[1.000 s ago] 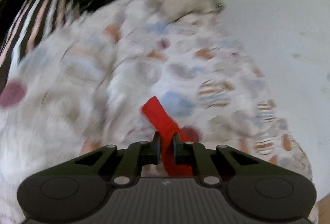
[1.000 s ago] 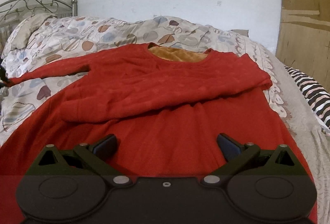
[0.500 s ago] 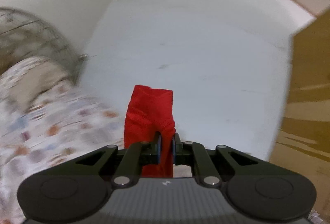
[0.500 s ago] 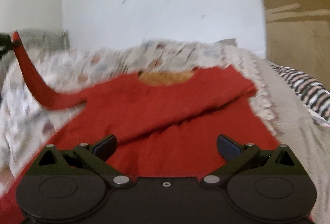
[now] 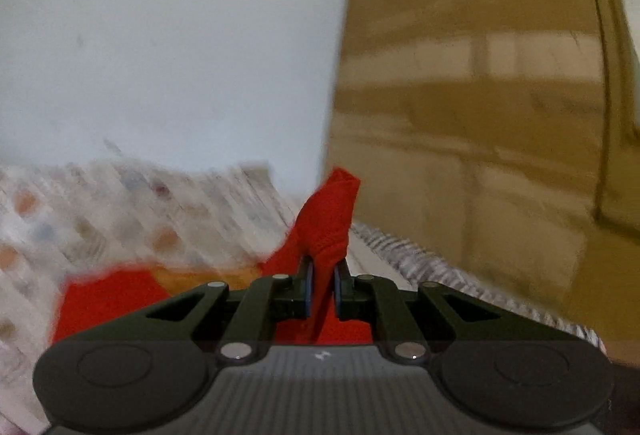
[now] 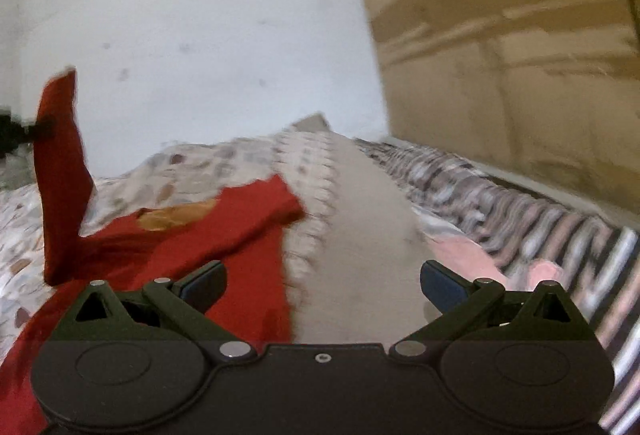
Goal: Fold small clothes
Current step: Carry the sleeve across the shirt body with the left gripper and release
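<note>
A red long-sleeved top (image 6: pixel 168 259) with an orange lining at the neck lies on the bed. My left gripper (image 5: pixel 322 285) is shut on its sleeve cuff (image 5: pixel 330 219) and holds it lifted in the air. In the right wrist view the raised sleeve (image 6: pixel 60 171) stands up at the far left, with the left gripper's dark tip (image 6: pixel 24 129) on it. The other sleeve (image 6: pixel 256 219) lies folded across the chest. My right gripper (image 6: pixel 322 281) is open and empty, low over the top's right edge.
The bed has a patterned white quilt (image 6: pixel 224 163) and a beige strip (image 6: pixel 360 235). A striped blanket (image 6: pixel 540 235) lies along the right side, next to a brown wooden wall (image 6: pixel 520 55). A white wall (image 6: pixel 200 35) is behind.
My left gripper has lifted the sleeve cuff off the quilt and swung it right, over the top. My right gripper has turned right, staying open.
</note>
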`<state>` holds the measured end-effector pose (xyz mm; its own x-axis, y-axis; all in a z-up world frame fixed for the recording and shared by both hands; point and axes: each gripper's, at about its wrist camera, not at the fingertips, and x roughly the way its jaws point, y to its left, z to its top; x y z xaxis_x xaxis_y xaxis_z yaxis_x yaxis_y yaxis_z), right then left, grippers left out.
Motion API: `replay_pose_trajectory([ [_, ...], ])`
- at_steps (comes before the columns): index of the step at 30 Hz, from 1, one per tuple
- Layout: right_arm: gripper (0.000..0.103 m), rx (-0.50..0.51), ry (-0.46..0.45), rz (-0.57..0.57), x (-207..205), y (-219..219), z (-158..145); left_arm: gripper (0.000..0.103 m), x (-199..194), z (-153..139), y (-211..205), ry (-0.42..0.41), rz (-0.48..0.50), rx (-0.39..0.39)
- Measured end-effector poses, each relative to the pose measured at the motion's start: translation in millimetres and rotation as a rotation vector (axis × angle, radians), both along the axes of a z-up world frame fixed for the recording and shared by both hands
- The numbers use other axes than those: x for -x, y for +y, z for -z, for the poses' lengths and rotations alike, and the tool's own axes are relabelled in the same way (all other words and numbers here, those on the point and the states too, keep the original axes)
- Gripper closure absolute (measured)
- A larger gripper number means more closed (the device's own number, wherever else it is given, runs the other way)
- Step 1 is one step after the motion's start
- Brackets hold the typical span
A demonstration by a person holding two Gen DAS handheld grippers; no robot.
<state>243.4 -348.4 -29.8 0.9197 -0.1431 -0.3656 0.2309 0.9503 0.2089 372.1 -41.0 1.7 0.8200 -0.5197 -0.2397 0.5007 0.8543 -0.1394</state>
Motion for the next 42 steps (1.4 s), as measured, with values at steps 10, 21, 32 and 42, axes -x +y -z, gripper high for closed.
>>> replay_pose_trajectory([
  [10, 0.0, -0.052, 0.058, 0.111, 10.7, -27.2, 27.3, 0.083, 3.6, 78.7, -23.2, 0.247, 0.169, -0.129],
  [21, 0.0, 0.003, 0.056, 0.055, -18.5, 13.0, 8.6, 0.004, 15.7, 40.2, 35.8, 0.307, 0.077, -0.065],
  [32, 0.0, 0.11, 0.106, -0.204, -76.4, 77.5, -19.8, 0.001, -19.0, 46.1, 156.7, 0.283, -0.365, -0.258],
  [42, 0.0, 0.138, 0.226, -0.274, -131.9, 112.7, 13.9, 0.001, -64.8, 95.4, 141.5, 0.149, -0.373, -0.475],
])
